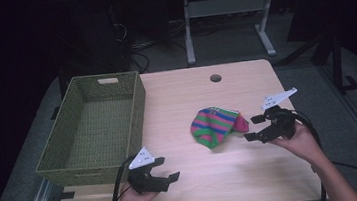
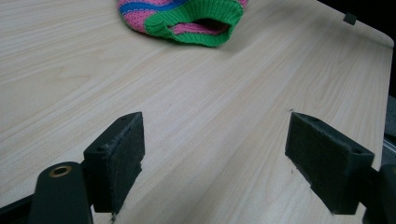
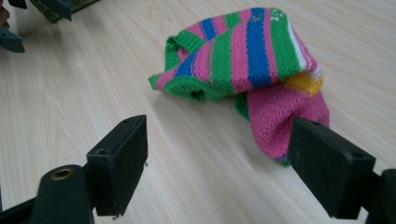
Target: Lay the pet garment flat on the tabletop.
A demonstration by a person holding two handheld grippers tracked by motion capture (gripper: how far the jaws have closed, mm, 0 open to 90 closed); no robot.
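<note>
A knitted garment (image 1: 217, 125) striped in green, pink and blue, with a yellow patch, lies crumpled on the light wooden table (image 1: 186, 94). My right gripper (image 1: 254, 128) is open just to the right of it, jaws pointing at its pink end (image 3: 280, 116). My left gripper (image 1: 167, 169) is open near the table's front edge, some way from the garment's green-ribbed opening (image 2: 196, 21). Nothing sits between either pair of jaws.
A green woven basket (image 1: 94, 129) stands at the table's left side, close behind my left gripper. A round cable hole (image 1: 215, 78) is in the table's far middle. Desk legs (image 1: 226, 20) and cables lie on the floor beyond.
</note>
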